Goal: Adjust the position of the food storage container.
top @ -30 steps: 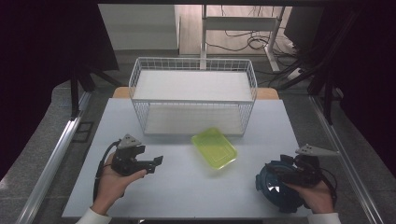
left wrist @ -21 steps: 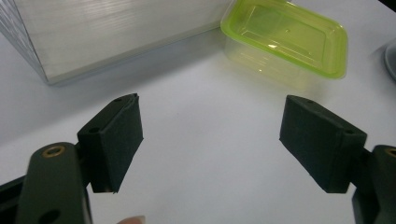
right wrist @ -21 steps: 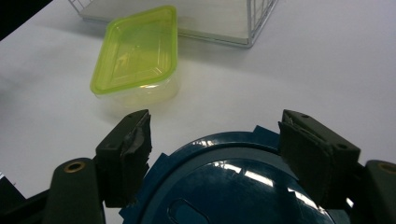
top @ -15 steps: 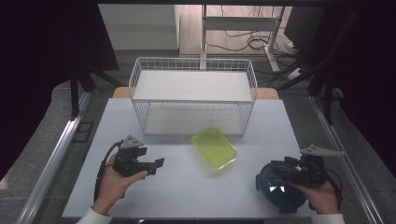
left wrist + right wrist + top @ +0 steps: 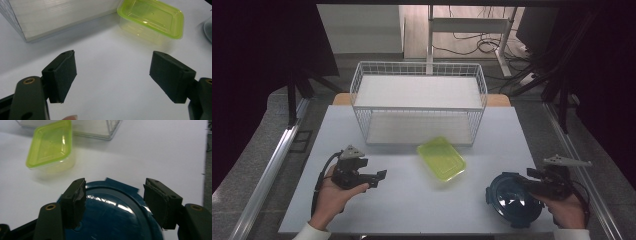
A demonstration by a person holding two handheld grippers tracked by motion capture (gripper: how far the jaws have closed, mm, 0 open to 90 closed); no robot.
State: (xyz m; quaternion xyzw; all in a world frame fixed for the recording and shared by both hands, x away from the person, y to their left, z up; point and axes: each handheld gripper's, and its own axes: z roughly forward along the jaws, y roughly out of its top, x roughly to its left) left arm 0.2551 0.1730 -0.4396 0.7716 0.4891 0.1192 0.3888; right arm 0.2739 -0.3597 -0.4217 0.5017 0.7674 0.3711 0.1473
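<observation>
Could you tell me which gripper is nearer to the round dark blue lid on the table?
Right. The right gripper hovers over the blue lid, open fingers spread above it. The left gripper sits across the table, beyond the green container.

The high view looks forward and down from the near side, taking in the whole table (image 5: 412, 210). The left gripper view sits low and close, facing right and far across the tabletop. The right gripper view faces far-left, just above a blue lid (image 5: 112, 217). All three share the green box (image 5: 441, 158).
</observation>
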